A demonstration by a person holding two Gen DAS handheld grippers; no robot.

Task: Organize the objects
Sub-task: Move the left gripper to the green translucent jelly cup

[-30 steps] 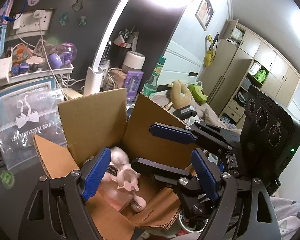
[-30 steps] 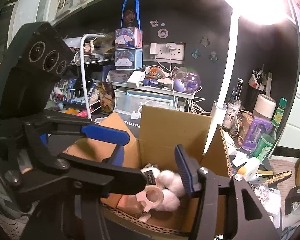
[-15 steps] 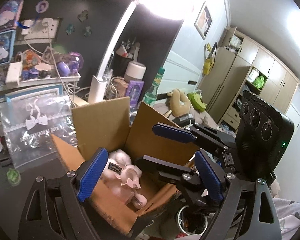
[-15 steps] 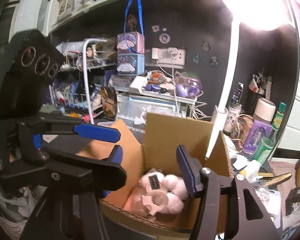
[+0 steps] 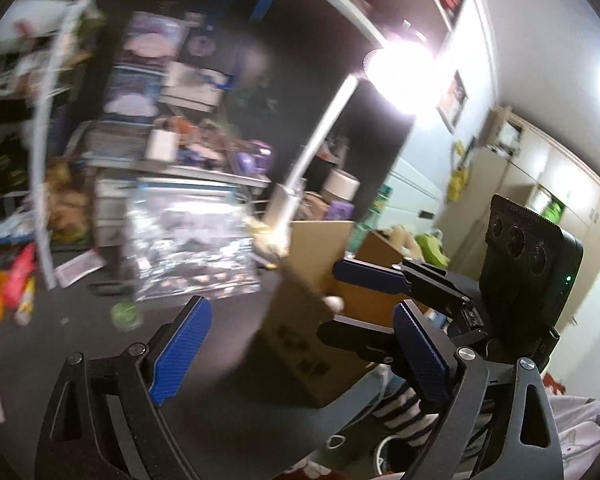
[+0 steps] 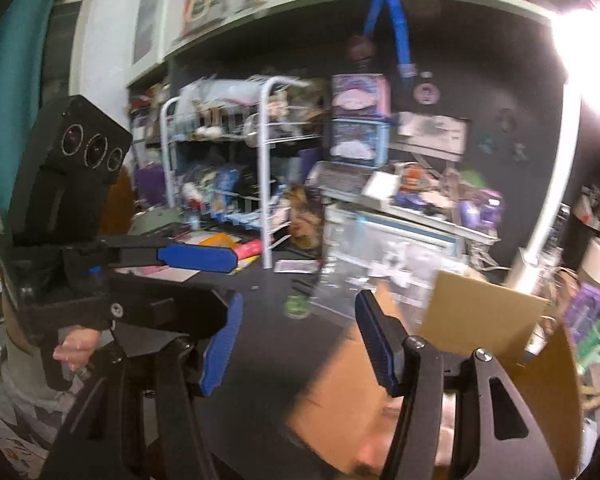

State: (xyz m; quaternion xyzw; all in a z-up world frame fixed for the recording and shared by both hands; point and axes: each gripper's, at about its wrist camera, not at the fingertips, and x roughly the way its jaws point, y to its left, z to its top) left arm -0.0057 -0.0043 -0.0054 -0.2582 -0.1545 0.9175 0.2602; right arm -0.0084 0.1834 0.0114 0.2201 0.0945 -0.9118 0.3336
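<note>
An open cardboard box (image 5: 304, 320) stands on the dark desk; it also shows in the right wrist view (image 6: 480, 320), low on the right. Pale pink contents (image 6: 444, 444) show blurred inside it. My left gripper (image 5: 300, 348) is open and empty, above the desk to the box's left. My right gripper (image 6: 300, 344) is open and empty, above the box's left edge. Each gripper shows in the other's view, the right one (image 5: 380, 288) over the box, the left one (image 6: 196, 258) at the left. Both views are motion-blurred.
A clear plastic bag (image 5: 188, 248) leans behind the desk space. A small green object (image 5: 126, 314) lies on the desk. A white wire rack (image 6: 240, 168), cluttered shelves and a white lamp pole (image 5: 312, 148) stand at the back. Bottles (image 6: 596, 312) crowd the right.
Both grippers have pulled up and swung left away from the box. The views now look over the desk and shelves, and the box interior has mostly dropped from sight.
</note>
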